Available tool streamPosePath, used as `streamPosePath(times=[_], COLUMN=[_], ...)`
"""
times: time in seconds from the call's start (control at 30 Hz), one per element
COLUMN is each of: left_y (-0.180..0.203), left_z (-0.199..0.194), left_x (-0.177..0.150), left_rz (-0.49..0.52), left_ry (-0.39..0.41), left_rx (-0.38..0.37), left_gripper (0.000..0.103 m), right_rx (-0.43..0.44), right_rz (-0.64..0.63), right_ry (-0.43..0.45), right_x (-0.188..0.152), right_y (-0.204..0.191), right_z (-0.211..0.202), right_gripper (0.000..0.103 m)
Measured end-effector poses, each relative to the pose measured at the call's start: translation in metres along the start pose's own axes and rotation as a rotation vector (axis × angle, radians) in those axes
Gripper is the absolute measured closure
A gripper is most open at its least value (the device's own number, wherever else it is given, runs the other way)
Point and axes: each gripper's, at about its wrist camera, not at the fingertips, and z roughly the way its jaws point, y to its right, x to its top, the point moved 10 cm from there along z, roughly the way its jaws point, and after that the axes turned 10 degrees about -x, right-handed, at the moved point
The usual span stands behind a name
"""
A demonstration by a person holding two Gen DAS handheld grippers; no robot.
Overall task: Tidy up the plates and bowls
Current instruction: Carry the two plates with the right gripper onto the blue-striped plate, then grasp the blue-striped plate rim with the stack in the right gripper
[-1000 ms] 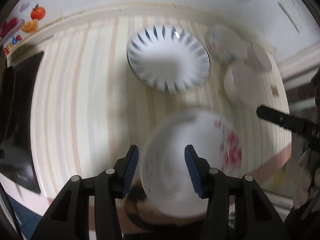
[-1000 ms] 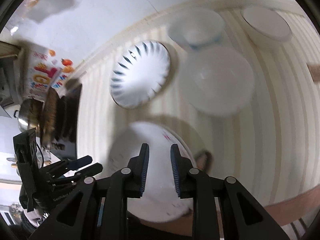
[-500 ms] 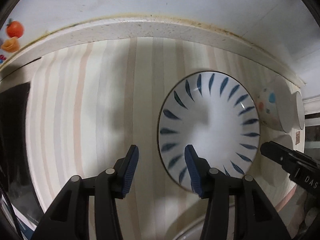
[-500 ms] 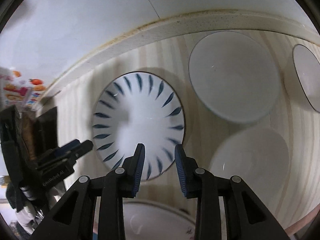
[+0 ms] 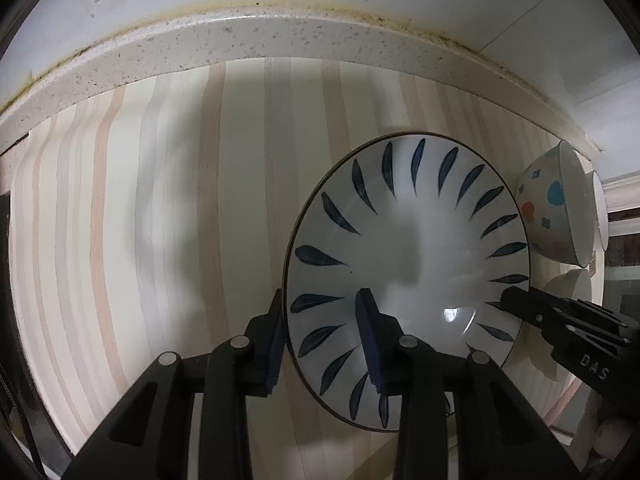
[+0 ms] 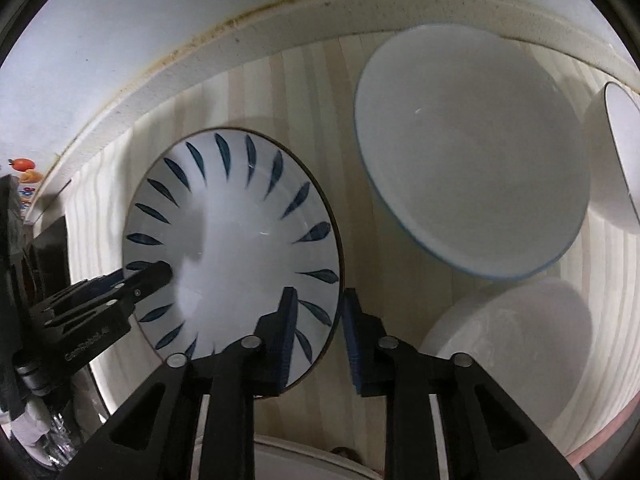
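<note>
The blue-leaf plate (image 5: 404,240) lies flat on the striped bench (image 5: 160,200), a little way in front of the speckled stone ledge (image 5: 240,44) that runs along the far wall. Both tongs straddle its rim from opposite sides. The left tongs (image 5: 322,334) are parted, with one blue-padded finger outside the plate's left edge and the other over the plate's inner surface; the rim sits in the gap, and whether the pads touch it cannot be told. The right tongs (image 6: 318,330) are likewise spread, one finger over the plate's painted border and the other just outside its right edge above the bench, not clamped on anything. In the left wrist view the right tongs' black tip reaches over the plate's right rim; in the right wrist view the left tongs' tip lies over the plate's left rim. To the right of the plate stands a spotted bowl (image 6: 472,148) with a blue rim line, close beside the plate but apart from it. Nearer than that bowl sits a plain white bowl (image 6: 516,332), and at the far right edge another white dish (image 6: 616,160) shows only partly. A further white rim (image 6: 304,460) peeks in at the near edge, between the right tongs' arms.
</note>
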Motion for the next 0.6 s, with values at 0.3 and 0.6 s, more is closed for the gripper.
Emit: streamPosePath(times=[0.3, 0.6], left_y=[-0.007, 0.000], left_z=[-0.019, -0.051], left_x=[-0.012, -0.027], left_rz=[0.024, 0.064], left_ry=[0.028, 0.091], left_rx=[-0.018, 0.002], left_gripper=[0.072, 0.072], right_rx=[-0.034, -0.019], right_rz=[-0.024, -0.053], right_ry=[0.078, 0.134], right_x=[-0.001, -0.015], right_y=[-0.001, -0.012], right_z=[-0.003, -0.017], right_gripper=[0.084, 0.084])
